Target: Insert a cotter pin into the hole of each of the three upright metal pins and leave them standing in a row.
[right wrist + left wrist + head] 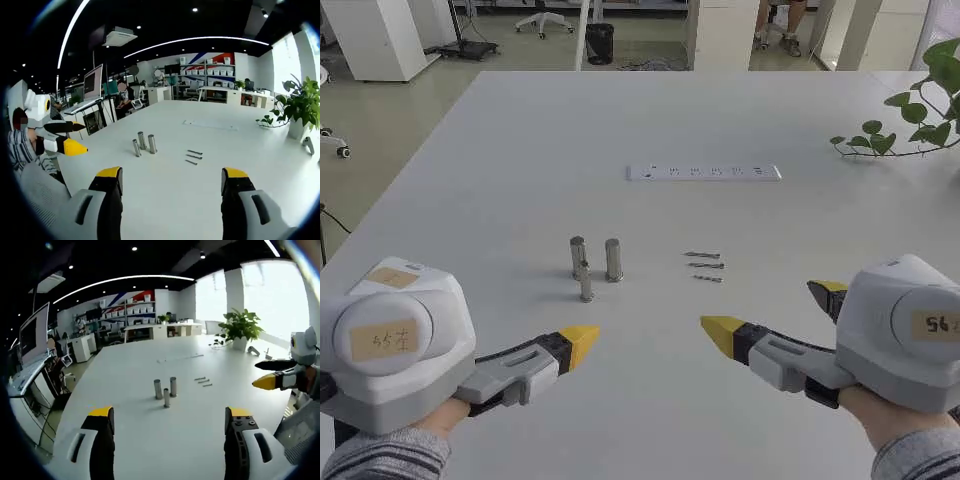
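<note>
My left gripper [170, 415] and right gripper [172, 175] hang wide open and empty, near side; the three metal pins [590, 262] stand clustered mid white table [520, 150], cotter pins [705, 266] lying just right; I'd pinch the nearest cotter pin's head right-handed, legs free.

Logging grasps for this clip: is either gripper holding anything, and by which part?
Nothing is held: the left gripper and right gripper are both open and empty.
</note>
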`<state>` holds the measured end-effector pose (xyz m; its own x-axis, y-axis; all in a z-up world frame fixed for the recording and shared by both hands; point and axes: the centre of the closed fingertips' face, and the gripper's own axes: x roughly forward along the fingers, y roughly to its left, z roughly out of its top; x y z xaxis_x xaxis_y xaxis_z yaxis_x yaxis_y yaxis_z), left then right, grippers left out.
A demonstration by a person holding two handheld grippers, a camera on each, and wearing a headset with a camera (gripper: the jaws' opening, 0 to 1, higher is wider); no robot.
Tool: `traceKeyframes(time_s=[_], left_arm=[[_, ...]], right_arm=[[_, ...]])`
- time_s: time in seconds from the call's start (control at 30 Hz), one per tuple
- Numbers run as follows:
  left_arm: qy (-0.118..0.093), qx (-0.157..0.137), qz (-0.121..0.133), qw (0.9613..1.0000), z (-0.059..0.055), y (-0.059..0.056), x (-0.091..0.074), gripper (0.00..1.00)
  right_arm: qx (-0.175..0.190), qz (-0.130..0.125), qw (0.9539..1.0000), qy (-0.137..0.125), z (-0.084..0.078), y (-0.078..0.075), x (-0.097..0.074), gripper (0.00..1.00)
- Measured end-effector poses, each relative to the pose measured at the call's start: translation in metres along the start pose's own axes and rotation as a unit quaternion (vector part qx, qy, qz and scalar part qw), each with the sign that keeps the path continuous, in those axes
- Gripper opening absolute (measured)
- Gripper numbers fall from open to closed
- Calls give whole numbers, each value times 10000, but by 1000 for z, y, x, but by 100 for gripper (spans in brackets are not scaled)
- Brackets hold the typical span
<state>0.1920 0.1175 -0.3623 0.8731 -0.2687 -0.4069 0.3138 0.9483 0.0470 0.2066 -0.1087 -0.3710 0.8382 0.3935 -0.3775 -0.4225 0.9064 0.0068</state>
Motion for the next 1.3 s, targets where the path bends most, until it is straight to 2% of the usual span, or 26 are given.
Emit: traceKeyframes(time_s=[0.43,0.8,1.3], left_arm=[[-3,-31,44,10000,0,2,-1,99],[4,-19,45,10000,0,1,-1,99],[-6,-53,34,10000,1,2,1,99]], right_arm=[[1,-9,10000,-57,2,0,0,98],[62,-7,10000,9,-3,-3,-2,96],[163,11,9999,-14,0,-4,-2,93]])
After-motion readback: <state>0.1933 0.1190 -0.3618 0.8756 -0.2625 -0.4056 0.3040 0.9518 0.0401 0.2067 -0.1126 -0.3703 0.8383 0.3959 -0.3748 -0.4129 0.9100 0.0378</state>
